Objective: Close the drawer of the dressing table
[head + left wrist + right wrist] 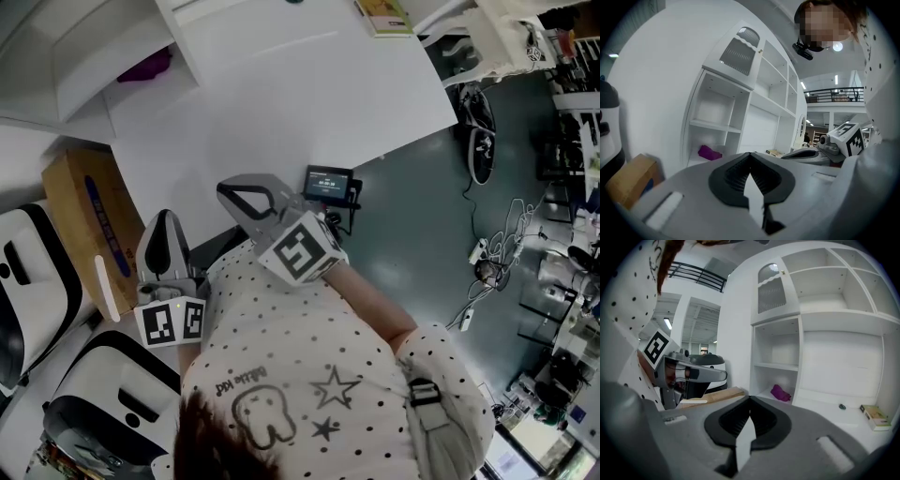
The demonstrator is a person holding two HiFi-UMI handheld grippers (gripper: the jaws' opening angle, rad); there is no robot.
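We hold the left gripper [750,157] and the right gripper [750,401] near the chest, jaws pressed together on nothing, facing the dressing table [281,103], whose drawer no view shows; judging this the approach step, we next locate the drawer front and push.

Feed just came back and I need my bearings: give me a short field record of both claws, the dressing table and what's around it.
left claw: shut, empty
right claw: shut, empty
dressing table: in front of both claws
drawer: not made out in any view
purple item: in the lowest shelf compartment
booklet: flat on the tabletop, right side
cardboard box: left of the table
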